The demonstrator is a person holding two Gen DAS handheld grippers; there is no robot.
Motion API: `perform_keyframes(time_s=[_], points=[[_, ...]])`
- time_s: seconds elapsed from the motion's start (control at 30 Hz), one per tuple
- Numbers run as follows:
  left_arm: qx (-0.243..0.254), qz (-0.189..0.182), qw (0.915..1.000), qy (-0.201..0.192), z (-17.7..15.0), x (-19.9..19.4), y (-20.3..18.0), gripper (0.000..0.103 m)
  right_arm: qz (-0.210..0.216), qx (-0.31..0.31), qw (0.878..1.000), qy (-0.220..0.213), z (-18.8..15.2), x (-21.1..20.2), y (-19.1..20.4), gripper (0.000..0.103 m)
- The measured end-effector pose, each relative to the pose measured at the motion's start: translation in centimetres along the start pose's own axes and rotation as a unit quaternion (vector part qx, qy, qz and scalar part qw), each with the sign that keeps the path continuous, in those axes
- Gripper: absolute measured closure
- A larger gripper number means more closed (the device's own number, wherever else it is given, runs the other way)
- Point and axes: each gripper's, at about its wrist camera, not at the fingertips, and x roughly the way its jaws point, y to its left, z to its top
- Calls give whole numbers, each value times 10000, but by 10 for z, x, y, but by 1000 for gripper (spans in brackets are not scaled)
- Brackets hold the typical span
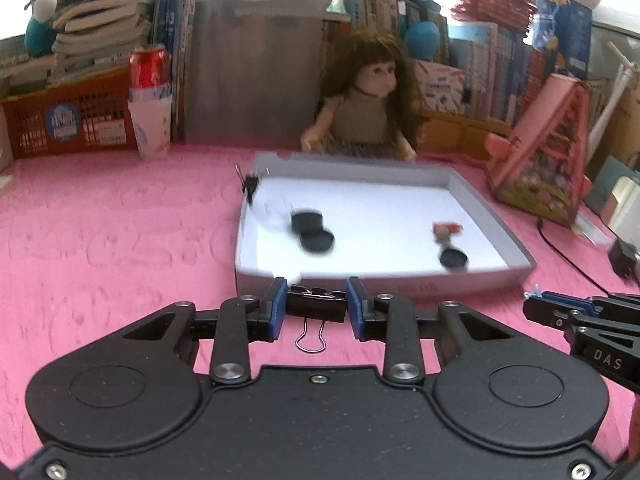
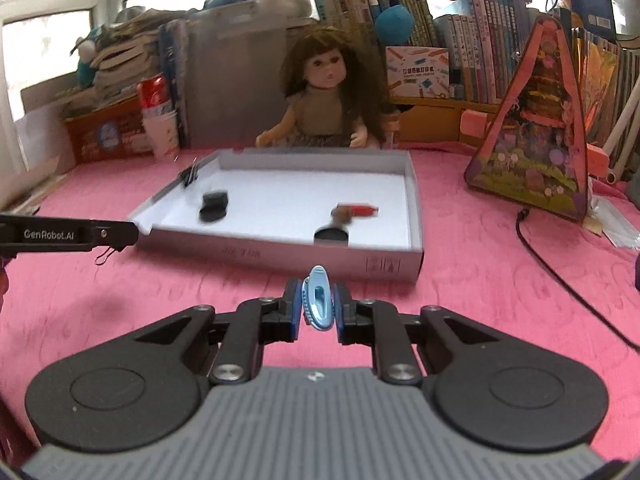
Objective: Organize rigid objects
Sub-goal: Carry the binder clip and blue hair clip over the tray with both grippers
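Pink counter (image 2: pixel 480 288); grey-walled, white-floored box (image 2: pixel 400 268). Black binder clip (image 1: pixel 316 306). Light blue clip (image 2: pixel 318 300). Red can (image 1: pixel 149 66). Blue pads (image 1: pixel 278 312) noted.

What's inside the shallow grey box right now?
In the grey box: two black round pieces, another black disc, a red-and-brown item. The near wall hides the front floor strip.
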Motion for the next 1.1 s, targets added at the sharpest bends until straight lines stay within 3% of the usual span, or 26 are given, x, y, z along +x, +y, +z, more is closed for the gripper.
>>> perform_keyframes(time_s=[0.27,0.77,1.1], points=[[-7,99,9999,-32,36,31,-3,73,5,251,9997,14,39,33,-10,82],[113,105,9995,277,54,81,-19,73,-91,408,9989,215,65,74,-26,82],[-61,388,9987,336,83,129,-17,73,-167,772,9959,452,88,123,-44,82]])
